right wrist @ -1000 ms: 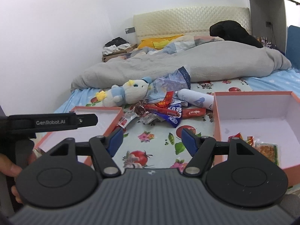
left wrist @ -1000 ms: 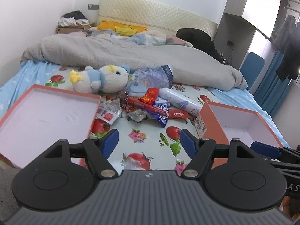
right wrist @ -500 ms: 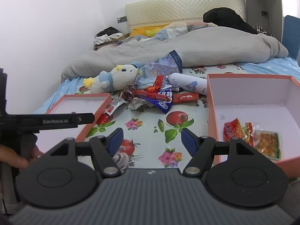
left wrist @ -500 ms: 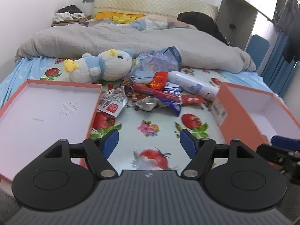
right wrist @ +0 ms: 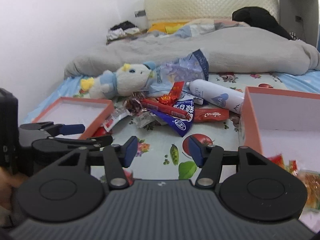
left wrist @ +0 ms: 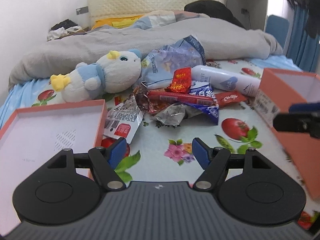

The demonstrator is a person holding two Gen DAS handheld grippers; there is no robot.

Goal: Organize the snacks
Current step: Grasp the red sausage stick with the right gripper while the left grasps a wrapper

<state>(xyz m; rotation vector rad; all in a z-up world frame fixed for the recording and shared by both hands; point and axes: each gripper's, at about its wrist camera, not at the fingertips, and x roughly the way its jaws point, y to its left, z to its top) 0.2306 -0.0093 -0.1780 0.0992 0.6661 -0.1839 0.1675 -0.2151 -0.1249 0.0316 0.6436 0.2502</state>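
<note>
Over near edge of floral-print bedsheet point(left wrist: 154, 138): left gripper point(left wrist: 159, 153), black w/ blue pads, tilted down, jaws spread wide, nothing between. Right gripper point(right wrist: 163, 150) alongside, also tilted down, jaws just been closing but pads apart, only sheet showing in gap. Seen from right wrist cam, left gripper off to left side, part of a hand point(right wrist: 7, 182) blurred at frame edge.

Flanking the grippers: shallow orange cardboard lid w/ white inside point(left wrist: 60, 108) at left edge of bed, bare inside; deeper orange cardboard box w/ white inside point(right wrist: 280, 100) at right, a few red/orange snack packets point(right wrist: 300, 172) lying on its floor, blurred. Behind pile: white-and-blue plush toy w/ yellow feet point(left wrist: 104, 78) on its side, crumpled pale blue plastic bag point(left wrist: 176, 62), white cylindrical bottle w/ blue heart point(left wrist: 224, 80) lying flat, near end beside the deep box. Grey duvet point(left wrist: 140, 40) bunched across far half.

Snack pile point(left wrist: 176, 100) mid-bed between lid and box, well ahead of both grippers, untouched: long red sausage stick point(left wrist: 180, 97) across top, blue-white wrapper point(right wrist: 181, 123), red foil sachet point(left wrist: 181, 79), red flat packet point(right wrist: 212, 115), white-grey printed pouch point(left wrist: 124, 120) touching lid corner, clear crinkled wrapper point(left wrist: 170, 116).
</note>
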